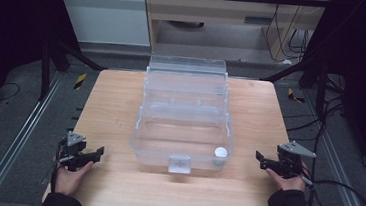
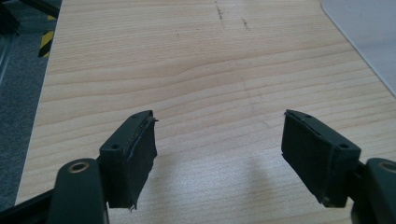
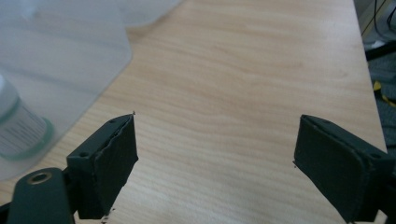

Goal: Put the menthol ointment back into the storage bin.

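A clear plastic storage box (image 1: 183, 133) stands open in the middle of the wooden table (image 1: 121, 97), its lid (image 1: 187, 68) tipped back at the far side. A small white bottle (image 1: 220, 154) stands inside the box at its near right corner; through the box wall (image 3: 60, 51) it shows as a white bottle with green bands (image 3: 18, 126). My left gripper (image 1: 97, 151) rests open near the table's near left edge, nothing between its jaws (image 2: 217, 144). My right gripper (image 1: 260, 159) is open to the right of the box, jaws apart over bare wood (image 3: 215, 154).
The box has a latch tab (image 1: 179, 163) on its front wall. A corner of the box (image 2: 369, 37) shows at the upper right in the left gripper view. Black frame legs and cables lie on the grey floor around the table.
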